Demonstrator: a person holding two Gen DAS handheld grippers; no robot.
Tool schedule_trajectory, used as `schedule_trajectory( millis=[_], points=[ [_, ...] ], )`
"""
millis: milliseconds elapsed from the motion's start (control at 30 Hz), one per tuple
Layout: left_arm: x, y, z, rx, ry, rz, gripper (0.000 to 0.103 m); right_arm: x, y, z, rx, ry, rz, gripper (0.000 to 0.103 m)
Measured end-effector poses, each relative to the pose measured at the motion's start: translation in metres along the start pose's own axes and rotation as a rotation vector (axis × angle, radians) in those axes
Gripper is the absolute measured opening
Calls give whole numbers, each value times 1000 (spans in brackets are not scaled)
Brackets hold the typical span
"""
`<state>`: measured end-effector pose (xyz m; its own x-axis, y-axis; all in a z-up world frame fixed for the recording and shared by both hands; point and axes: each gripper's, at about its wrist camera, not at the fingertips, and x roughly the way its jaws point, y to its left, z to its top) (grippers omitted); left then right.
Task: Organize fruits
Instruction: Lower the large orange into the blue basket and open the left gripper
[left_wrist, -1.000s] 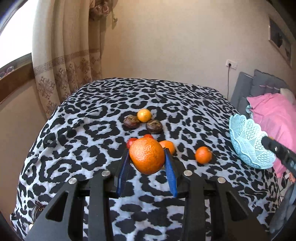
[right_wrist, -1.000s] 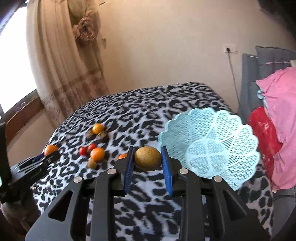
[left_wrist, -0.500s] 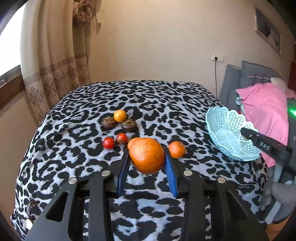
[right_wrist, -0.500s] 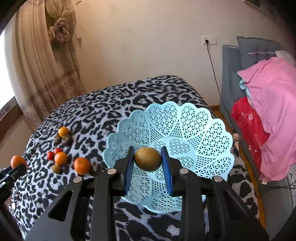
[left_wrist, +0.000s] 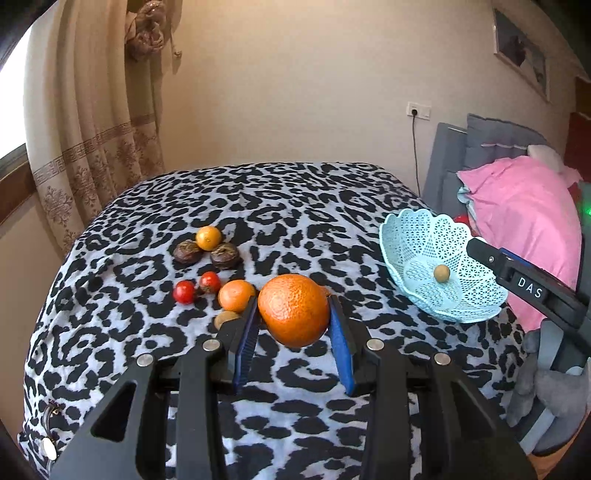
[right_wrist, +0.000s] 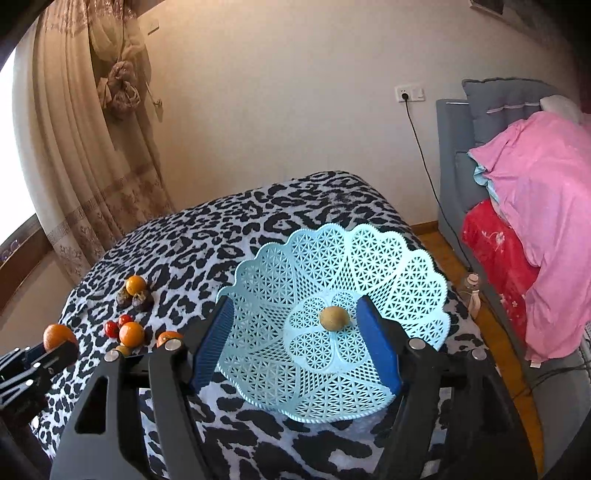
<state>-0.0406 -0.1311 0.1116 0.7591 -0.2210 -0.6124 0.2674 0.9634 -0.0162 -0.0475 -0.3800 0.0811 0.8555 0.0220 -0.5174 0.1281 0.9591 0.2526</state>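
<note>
Left hand-held gripper: blue pads clamped on both sides of a large orange, which is carried clear above the bench. In the right wrist view that orange shows at 9 o'clock, at the tip of the left tool.

Right hand-held gripper: jaws opening, pads standing wide apart. Between them, touching neither, a small tan-green fruit lies on the centre of the basket. The left wrist view confirms it: the fruit sits alone on the basket floor, with the right tool's black tip at the basket's 3 o'clock rim.

The basket is pale blue plastic lattice with a scalloped rim, resting on the bench at its right edge. The bench wears a black-and-white leopard-print cloth.

Loose fruit on the cloth, left wrist view, all at 9 to 11 o'clock from the held orange:
- a mandarin just beside the left pad
- a small tan fruit below it, partly hidden by the finger
- two red tomatoes side by side
- farther back, two dark brown fruits with a small yellow-orange one touching them behind

A sliver of another orange fruit peeks out behind the held orange at 3 o'clock.

Background: curtain at 10 o'clock, pink bedding at 3 o'clock.
</note>
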Motion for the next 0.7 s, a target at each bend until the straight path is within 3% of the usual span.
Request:
schedule_trajectory(
  millis=[433, 700],
  points=[
    [42, -49, 9, 45, 27, -147, 37, -21, -47, 15, 103, -68, -91, 71],
    [79, -97, 29, 79, 58, -291, 38, -16, -62, 16, 134, -63, -116, 71]
  ],
)
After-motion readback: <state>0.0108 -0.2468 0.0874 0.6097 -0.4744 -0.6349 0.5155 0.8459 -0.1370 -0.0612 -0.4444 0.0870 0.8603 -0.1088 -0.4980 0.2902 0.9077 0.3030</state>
